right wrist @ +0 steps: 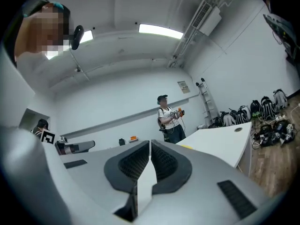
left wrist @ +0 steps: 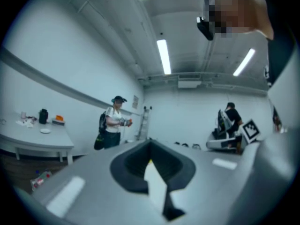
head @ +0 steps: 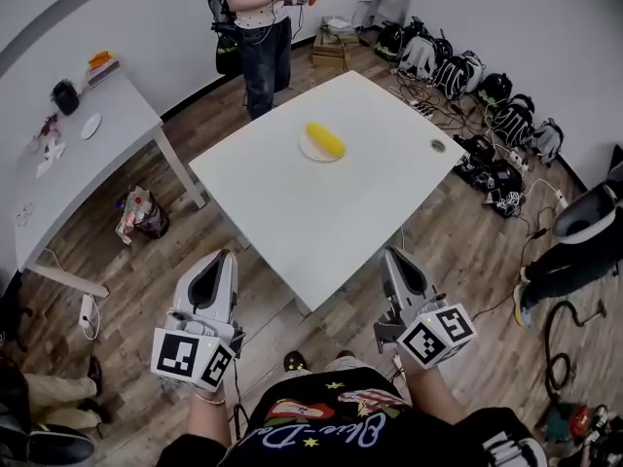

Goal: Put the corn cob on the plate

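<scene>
A: Where is the corn cob (head: 326, 140)?

B: Lying on its side on the plate (head: 306, 153), toward the far part of the white table (head: 292, 212) — so, judging from how things lie, the task looks done.

A: And the grippers?

B: Both are well apart from it, close to the person's body, off the table's near corner. The left gripper (head: 222, 259) has its jaws together with nothing between them. The right gripper (head: 395, 255) is the same, pads meeting and empty (each gripper's own view shows only the room beyond its tips).

A: If it had to be picked up again, how would it handle?

B: I'd guess light and stiff — a rounded body tapering at the ends, so it could roll on the plate or slip out of a pinch taken near a tip. It looks smooth from here, though it is too small to tell the surface.

A: Where to take hold, then?

B: Across the thick middle, one jaw on each long side, closing square to its length. The plate seems shallow and light, so I'd press gently or it may slide.
</scene>
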The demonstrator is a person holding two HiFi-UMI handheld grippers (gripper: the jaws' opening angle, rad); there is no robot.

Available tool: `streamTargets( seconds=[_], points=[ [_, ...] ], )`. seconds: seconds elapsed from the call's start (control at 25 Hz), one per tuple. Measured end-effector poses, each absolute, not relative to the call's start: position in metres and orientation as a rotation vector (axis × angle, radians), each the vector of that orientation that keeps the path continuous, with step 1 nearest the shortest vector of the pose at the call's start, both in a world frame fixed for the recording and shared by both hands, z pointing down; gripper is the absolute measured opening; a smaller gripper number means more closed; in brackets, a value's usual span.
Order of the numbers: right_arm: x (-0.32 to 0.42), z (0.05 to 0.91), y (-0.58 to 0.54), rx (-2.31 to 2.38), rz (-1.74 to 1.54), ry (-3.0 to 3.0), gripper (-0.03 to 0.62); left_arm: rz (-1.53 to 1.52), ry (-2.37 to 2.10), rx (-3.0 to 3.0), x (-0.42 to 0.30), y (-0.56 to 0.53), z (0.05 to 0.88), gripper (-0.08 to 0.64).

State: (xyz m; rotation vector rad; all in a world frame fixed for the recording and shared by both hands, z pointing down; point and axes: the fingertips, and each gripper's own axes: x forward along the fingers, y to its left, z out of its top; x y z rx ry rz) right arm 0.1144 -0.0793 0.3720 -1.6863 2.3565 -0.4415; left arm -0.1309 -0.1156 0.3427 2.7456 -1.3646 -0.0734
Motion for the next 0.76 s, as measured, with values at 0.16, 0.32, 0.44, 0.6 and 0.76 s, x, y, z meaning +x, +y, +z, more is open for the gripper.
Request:
streamTargets(
  seconds=[0.16,0.32,0.44,0.6,0.76],
  points=[
    [0.123,0.342,-0.067,-1.602,-0.427,2.342,0.028,-0.1,-1.398,2.735,-0.128,-0.101,0.326,-0.011],
    [0.126,0.314,-0.053,-1.568,-0.278,2.42,0.027,-0.068,-1.415,2.738,-0.12,-0.092,0.328,-0.011],
    [0.125,0.31,-0.045,-1.509,-0.3,2.438,0.026,-0.029,-1.395,2.75,-0.109,-0.085,0.329,-0.011],
    [0.13,0.314,-0.035,-1.485,-0.323,2.445,0.026,0.035,-1.461,2.792,-0.103,-0.077,0.324,-0.011],
    [0.13,0.319,-0.029,-1.477,-0.342,2.452,0.026,-0.006,-1.422,2.78,-0.1,-0.072,0.323,-0.011]
  ],
)
